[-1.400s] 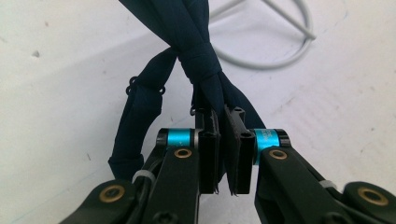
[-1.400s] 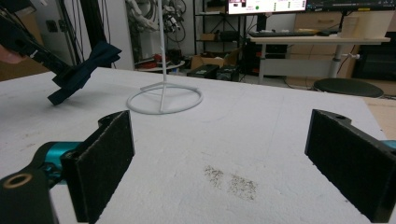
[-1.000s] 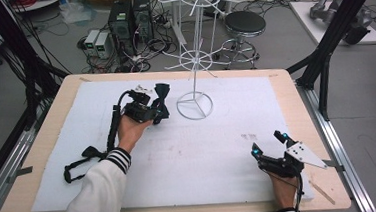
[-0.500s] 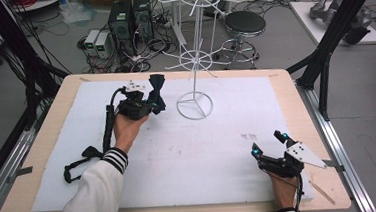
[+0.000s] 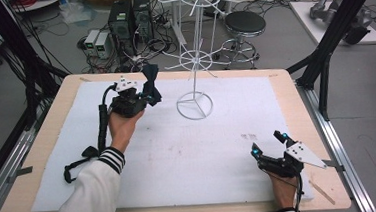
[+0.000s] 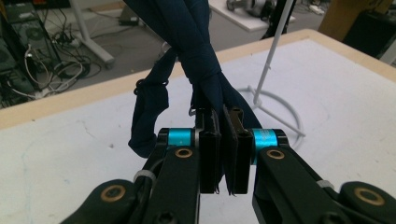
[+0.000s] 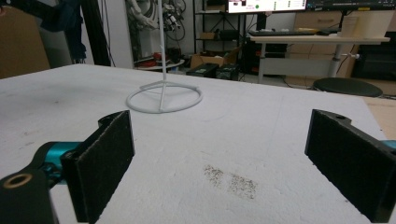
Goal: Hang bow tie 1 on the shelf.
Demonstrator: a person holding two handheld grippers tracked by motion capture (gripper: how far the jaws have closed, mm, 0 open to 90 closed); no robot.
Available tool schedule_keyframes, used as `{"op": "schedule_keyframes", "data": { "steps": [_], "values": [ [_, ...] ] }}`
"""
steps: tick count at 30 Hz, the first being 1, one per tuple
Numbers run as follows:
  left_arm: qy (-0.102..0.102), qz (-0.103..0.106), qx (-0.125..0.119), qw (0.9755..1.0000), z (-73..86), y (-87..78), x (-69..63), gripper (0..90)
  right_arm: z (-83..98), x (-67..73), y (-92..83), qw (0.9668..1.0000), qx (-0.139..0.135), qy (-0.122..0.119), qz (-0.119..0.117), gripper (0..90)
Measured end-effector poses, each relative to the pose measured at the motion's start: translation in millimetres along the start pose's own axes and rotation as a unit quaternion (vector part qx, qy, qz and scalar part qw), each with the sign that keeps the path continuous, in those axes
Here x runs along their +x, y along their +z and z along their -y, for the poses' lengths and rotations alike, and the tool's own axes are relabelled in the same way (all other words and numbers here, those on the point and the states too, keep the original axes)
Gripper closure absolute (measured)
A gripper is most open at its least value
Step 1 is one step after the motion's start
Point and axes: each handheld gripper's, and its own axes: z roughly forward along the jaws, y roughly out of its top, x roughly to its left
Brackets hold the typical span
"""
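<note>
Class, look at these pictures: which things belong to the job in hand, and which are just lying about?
Part of the job:
- dark blue fabric bow tie, clamped in the left gripper
- white wire rotating display stand, close beside it

Just lying about:
- right gripper, jaws open, resting on the white foam sheet
- black round stool and computer towers on the floor

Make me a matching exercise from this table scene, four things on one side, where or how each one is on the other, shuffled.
Things:
1. left gripper
2. right gripper
3. white wire stand
4. dark blue bow tie

States:
A. jaws wide apart, nothing between them
B. upright on the white mat
C. jaws clamped shut on fabric
D. hanging from closed jaws, off the mat

Pairs: 1-C, 2-A, 3-B, 4-D
</note>
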Motion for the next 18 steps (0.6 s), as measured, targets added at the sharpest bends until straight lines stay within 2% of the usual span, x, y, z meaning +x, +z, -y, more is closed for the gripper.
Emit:
{"op": "schedule_keyframes", "data": {
  "steps": [4,16,18],
  "values": [
    [-0.005,0.0,-0.02,0.9998,-6.2,-6.7,2.9,85.4,-0.1,0.1,0.0,1.0,0.001,0.0,0.0,7.4],
    [0.005,0.003,-0.05,0.9987,-27.7,-19.7,1.8,85.3,-0.1,-0.2,0.4,1.0,0.001,-0.006,0.0,7.4],
    [0.001,0.004,-0.055,0.9985,-31.1,-20.6,0.6,85.3,-0.1,-0.1,0.4,1.0,0.001,-0.005,0.001,7.4]
  ]
}}
